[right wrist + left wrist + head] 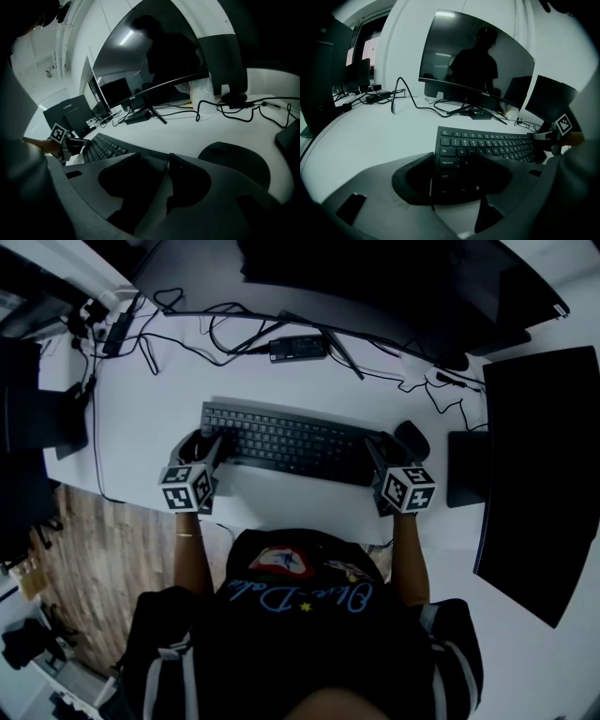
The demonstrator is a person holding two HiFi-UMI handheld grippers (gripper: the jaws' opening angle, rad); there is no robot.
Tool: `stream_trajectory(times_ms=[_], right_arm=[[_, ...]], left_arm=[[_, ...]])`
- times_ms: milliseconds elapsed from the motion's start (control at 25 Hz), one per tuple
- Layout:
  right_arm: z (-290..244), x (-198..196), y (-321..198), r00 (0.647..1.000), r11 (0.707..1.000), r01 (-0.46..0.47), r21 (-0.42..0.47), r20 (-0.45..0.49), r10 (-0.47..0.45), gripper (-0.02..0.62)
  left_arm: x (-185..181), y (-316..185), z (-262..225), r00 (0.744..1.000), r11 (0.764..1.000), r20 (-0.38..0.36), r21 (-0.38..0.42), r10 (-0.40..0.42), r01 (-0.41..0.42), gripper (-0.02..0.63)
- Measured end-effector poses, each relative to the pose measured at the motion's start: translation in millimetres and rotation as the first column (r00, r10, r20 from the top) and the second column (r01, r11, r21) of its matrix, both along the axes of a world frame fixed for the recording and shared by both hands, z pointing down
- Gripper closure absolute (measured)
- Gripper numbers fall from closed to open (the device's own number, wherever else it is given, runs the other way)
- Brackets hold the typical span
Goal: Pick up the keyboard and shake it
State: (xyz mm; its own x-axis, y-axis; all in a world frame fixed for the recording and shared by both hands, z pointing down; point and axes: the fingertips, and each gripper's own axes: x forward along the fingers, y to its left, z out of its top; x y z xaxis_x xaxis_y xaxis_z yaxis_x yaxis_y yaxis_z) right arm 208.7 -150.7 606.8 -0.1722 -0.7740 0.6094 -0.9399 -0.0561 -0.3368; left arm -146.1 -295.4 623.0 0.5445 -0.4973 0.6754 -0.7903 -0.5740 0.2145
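A black keyboard (286, 442) lies flat on the white desk (169, 409) in front of the person. My left gripper (217, 448) is at its left end. In the left gripper view the corner keys (450, 163) show in the wide gap between the jaws of my left gripper (457, 173), which stands open. My right gripper (375, 454) is at the keyboard's right end. In the right gripper view the keyboard (101, 147) runs into the narrower gap of my right gripper (157, 173); its jaws are apart, not clamped.
A black mouse (412, 439) sits just right of the keyboard, beside my right gripper. A curved monitor (394, 277) stands behind, with a power brick (298, 348) and loose cables. A second dark screen (539, 474) is at the right. The desk's left edge drops to wood floor (103, 549).
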Motion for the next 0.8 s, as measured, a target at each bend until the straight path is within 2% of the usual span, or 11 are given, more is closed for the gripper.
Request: stream_trajectory(times_ms=[360,520,600,640,720,800], right_arm=[[1,1,-1,0.996,1.0,0.02,0.016,-0.087,-0.018,0.422],[-2,0,-3,0.984,0.998,0.059,0.025,-0.169,-0.054,0.416],[-4,4,-2,0.978,0.999,0.049,0.022,-0.204,-0.044,0.417],[-6,6,-1,0.976,0.999,0.037,0.023,-0.217,-0.032,0.417],[-12,9,2,0.974,0.999,0.012,0.039,-0.228,-0.002,0.42],[-22,10,2,0.973,0.998,-0.008,0.07,-0.229,0.024,0.448]], left_arm=[[0,-1,2,1.0,1.0,0.008,0.022,-0.002,0.002,0.367],[0,0,-6,0.992,0.999,-0.117,-0.004,-0.045,0.045,0.367],[-2,0,-9,0.988,0.998,-0.144,-0.001,-0.057,0.058,0.367],[-3,0,-13,0.988,0.998,-0.147,0.015,-0.055,0.058,0.379],[-4,0,-22,0.984,0.996,-0.169,0.054,-0.056,0.066,0.465],[-3,-1,-33,0.977,0.993,-0.203,0.086,-0.061,0.08,0.503]])
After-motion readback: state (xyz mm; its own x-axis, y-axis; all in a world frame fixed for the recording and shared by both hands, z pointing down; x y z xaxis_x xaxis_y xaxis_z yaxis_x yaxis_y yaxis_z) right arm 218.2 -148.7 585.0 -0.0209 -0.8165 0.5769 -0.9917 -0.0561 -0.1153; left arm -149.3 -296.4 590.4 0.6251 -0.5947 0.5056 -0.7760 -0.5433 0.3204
